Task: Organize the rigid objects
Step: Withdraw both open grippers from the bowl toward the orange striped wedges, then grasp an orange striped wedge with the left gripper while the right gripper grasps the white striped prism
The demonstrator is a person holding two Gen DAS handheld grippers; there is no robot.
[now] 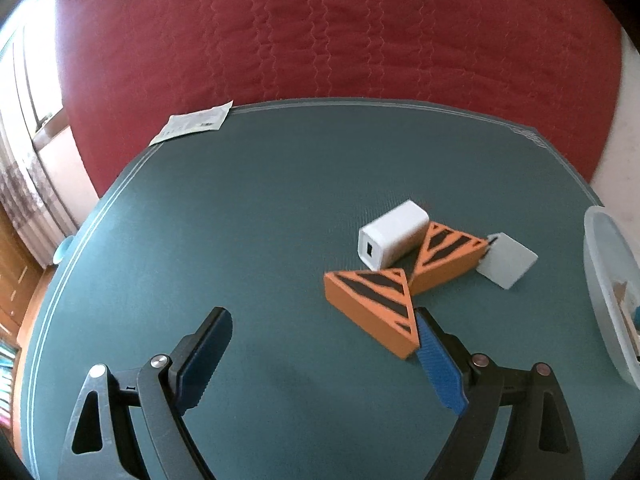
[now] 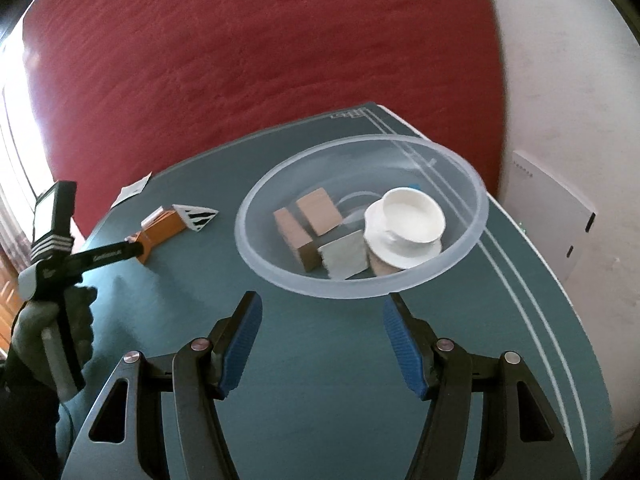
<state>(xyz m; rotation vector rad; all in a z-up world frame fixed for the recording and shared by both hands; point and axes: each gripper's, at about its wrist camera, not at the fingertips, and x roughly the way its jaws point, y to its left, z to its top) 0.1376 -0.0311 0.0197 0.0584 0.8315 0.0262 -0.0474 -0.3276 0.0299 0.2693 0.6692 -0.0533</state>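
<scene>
In the left wrist view two orange wedges with black stripes lie on the green mat: a near wedge [image 1: 376,308] and a far wedge [image 1: 444,258]. A white charger cube [image 1: 392,236] leans against the far wedge, and a pale grey tile [image 1: 506,260] lies to its right. My left gripper [image 1: 320,312] is open wide and holds nothing. Its right fingertip [image 1: 424,328] is beside the near wedge's corner; I cannot tell if they touch. My right gripper [image 2: 322,298] stands open and holds nothing, just short of the clear bowl [image 2: 256,256].
The bowl holds two wooden blocks [image 2: 320,214], a grey tile [image 2: 346,258] and a white dish [image 2: 412,220]. A gloved hand [image 2: 52,320] grips the other tool at the left. A paper slip [image 1: 192,124] lies at the mat's far corner. A red quilt [image 1: 320,40] lies beyond.
</scene>
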